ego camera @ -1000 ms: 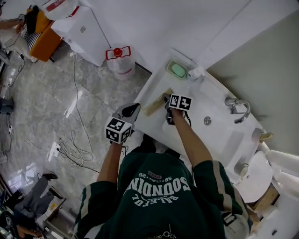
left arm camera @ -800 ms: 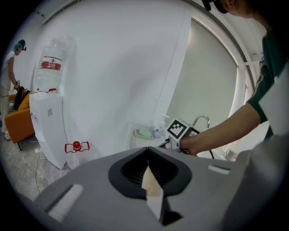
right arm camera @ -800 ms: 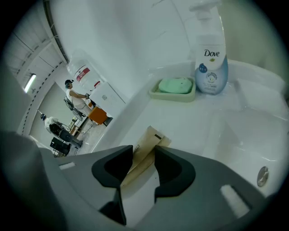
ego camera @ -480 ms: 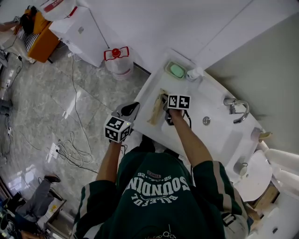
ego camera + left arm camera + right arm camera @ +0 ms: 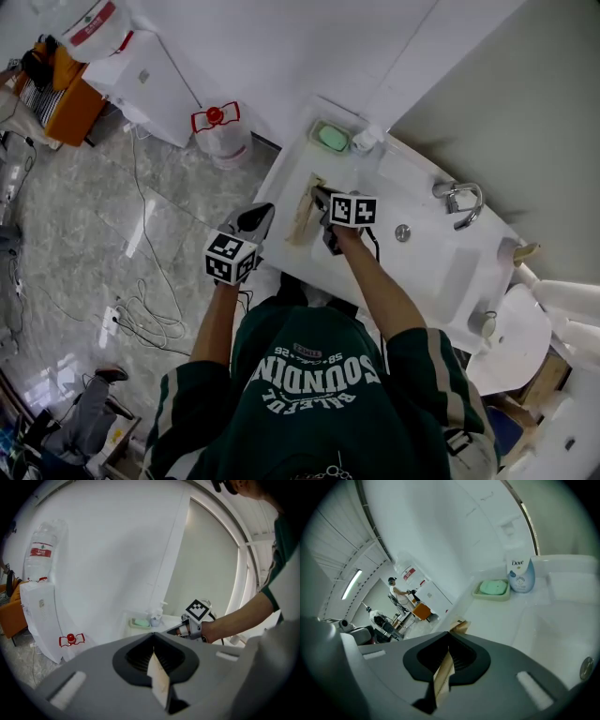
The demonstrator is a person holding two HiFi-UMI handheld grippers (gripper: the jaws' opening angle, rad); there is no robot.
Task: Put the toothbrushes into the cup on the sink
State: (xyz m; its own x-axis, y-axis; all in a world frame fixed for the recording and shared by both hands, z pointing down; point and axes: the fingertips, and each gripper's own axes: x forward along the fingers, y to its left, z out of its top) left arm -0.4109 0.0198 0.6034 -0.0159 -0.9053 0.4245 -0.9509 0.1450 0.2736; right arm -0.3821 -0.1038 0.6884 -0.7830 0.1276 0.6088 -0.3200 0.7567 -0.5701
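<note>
**Toothbrush pack [image 5: 305, 214] swung round since last sec**

R gripper [image 5: 321, 197] fingers closing tight on it at sink's [image 5: 281, 183] left rim; L gripper [image 5: 257, 218] fingers shut, idle. Step: pickup. Next: lift clear, carry to cup; can't spot it.

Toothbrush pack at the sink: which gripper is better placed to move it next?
Right. The right gripper is over the sink, its jaws closing on the tan toothbrush pack. The left gripper hangs shut off the sink's edge.

Right tool [image 5: 449, 641] tight on tan packet [image 5: 460, 626]
</note>
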